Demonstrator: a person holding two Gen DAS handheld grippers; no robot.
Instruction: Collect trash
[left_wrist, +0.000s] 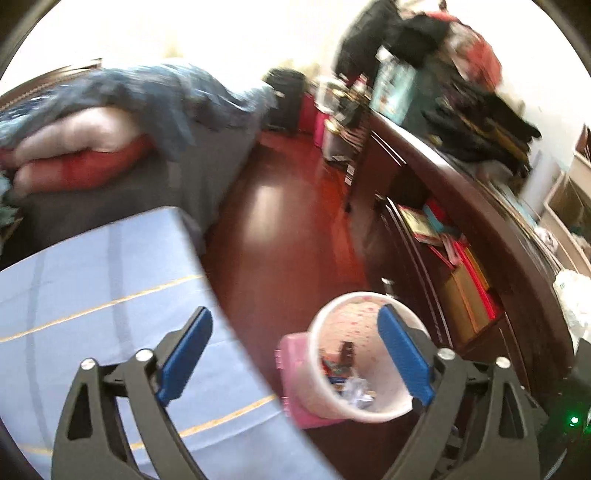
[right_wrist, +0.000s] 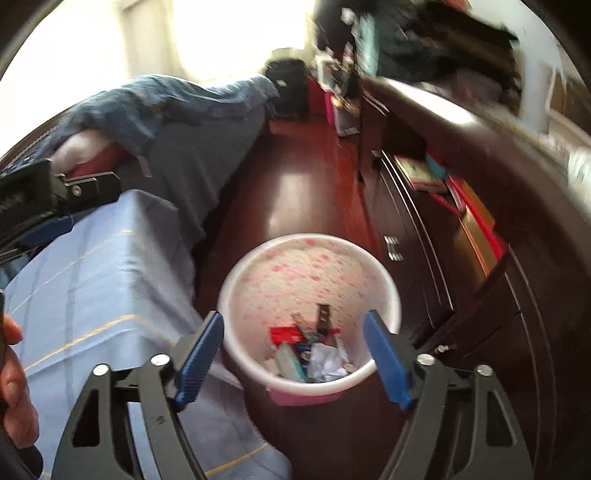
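Observation:
A white trash bin (right_wrist: 240, 280) with a pink-spotted liner stands on the dark red floor. It holds several wrappers and crumpled paper (right_wrist: 314, 350). My right gripper (right_wrist: 295, 360) is open and empty, hovering above the bin's near rim. My left gripper (left_wrist: 295, 354) is open and empty, above the edge of the blue-covered table; the same bin (left_wrist: 317, 369) lies low between its fingers, with trash (left_wrist: 351, 384) inside. The left gripper's body (right_wrist: 55, 192) shows at the left edge of the right wrist view.
A table with a blue cloth (left_wrist: 92, 288) (right_wrist: 96, 273) is at left. A bed with blue bedding (left_wrist: 166, 96) lies behind it. A dark wooden cabinet with books (left_wrist: 461, 266) (right_wrist: 461, 206) runs along the right. A pink object (left_wrist: 291, 354) sits beside the bin.

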